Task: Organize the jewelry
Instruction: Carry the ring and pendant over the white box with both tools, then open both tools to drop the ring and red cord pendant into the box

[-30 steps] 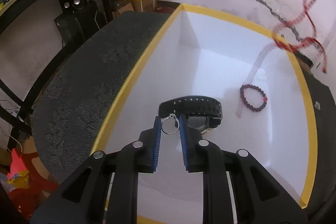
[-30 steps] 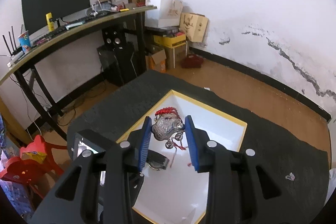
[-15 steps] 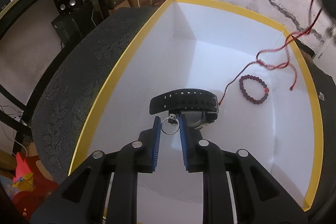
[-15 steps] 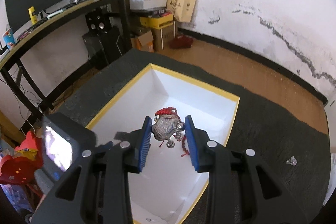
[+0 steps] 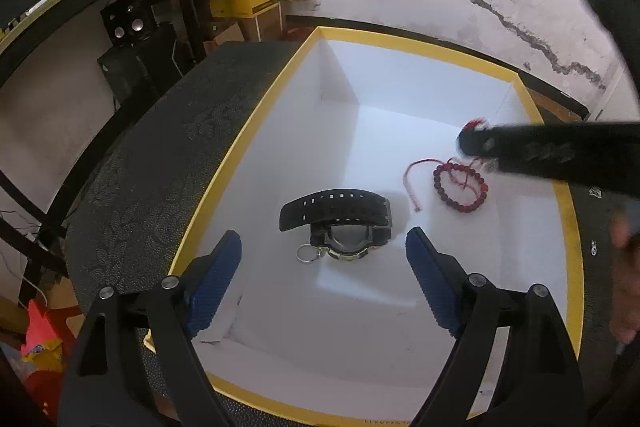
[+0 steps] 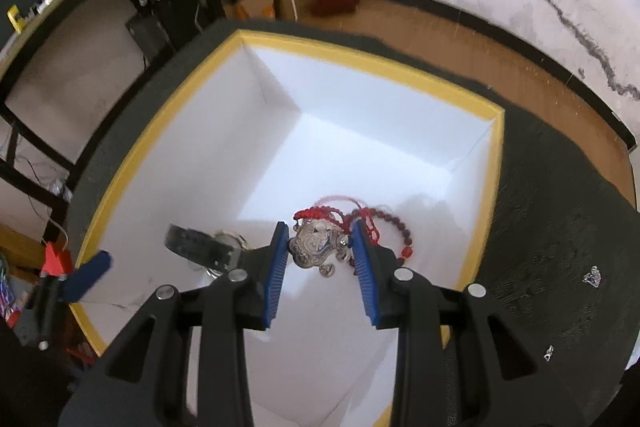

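Two claws over box point(image 5: 400, 43) — left claw point(image 5: 324, 251) just spread, ring point(image 5: 306, 253) flat below; right claw point(image 6: 322, 247) pinching pendant point(image 6: 312, 245) upright.

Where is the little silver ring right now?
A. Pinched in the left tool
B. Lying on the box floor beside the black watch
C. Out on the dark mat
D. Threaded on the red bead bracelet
B: the ring lies on the white floor of the box, right against the watch, while the left tool stands wide open around it, having just opened.

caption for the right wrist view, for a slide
Right gripper lowers a silver pendant into the yellow-rimmed box beside a black watch.
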`<state>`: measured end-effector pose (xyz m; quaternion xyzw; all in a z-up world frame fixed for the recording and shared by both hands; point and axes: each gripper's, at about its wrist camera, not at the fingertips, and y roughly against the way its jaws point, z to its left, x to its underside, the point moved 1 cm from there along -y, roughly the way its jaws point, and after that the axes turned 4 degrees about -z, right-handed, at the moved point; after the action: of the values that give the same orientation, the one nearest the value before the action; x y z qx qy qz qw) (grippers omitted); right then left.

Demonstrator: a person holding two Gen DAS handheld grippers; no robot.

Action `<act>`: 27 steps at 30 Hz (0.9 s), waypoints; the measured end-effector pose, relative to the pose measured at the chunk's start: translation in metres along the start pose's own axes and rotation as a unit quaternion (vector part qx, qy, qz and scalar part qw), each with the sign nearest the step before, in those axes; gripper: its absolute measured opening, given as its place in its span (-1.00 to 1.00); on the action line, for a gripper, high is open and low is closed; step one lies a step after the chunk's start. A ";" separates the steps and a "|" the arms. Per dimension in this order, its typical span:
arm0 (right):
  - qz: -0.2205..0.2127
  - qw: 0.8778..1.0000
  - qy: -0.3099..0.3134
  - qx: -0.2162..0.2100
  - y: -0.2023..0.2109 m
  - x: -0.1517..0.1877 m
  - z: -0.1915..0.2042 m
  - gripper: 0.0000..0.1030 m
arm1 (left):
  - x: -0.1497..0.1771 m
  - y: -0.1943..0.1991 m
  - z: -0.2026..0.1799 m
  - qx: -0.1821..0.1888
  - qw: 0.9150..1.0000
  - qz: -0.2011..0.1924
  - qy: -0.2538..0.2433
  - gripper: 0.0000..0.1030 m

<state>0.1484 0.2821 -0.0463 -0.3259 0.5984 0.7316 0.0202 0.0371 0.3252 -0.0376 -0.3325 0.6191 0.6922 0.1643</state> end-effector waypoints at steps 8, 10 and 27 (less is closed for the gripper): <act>0.022 0.999 0.041 0.020 -0.024 0.006 0.008 -0.09 | 0.000 0.004 0.005 0.004 1.000 -0.003 0.007 0.60; 0.011 0.999 0.048 0.018 -0.022 0.006 0.012 0.44 | 0.000 0.007 0.003 0.006 1.000 -0.007 0.004 0.65; -0.147 0.988 -0.031 -0.026 0.133 0.059 -0.107 0.87 | -0.019 0.038 -0.032 0.010 0.996 -0.087 0.028 0.88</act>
<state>0.0943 0.1277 0.0312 -0.3876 0.5236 0.7461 0.1377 0.0347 0.2907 0.0030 -0.4028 0.5989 0.6596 0.2100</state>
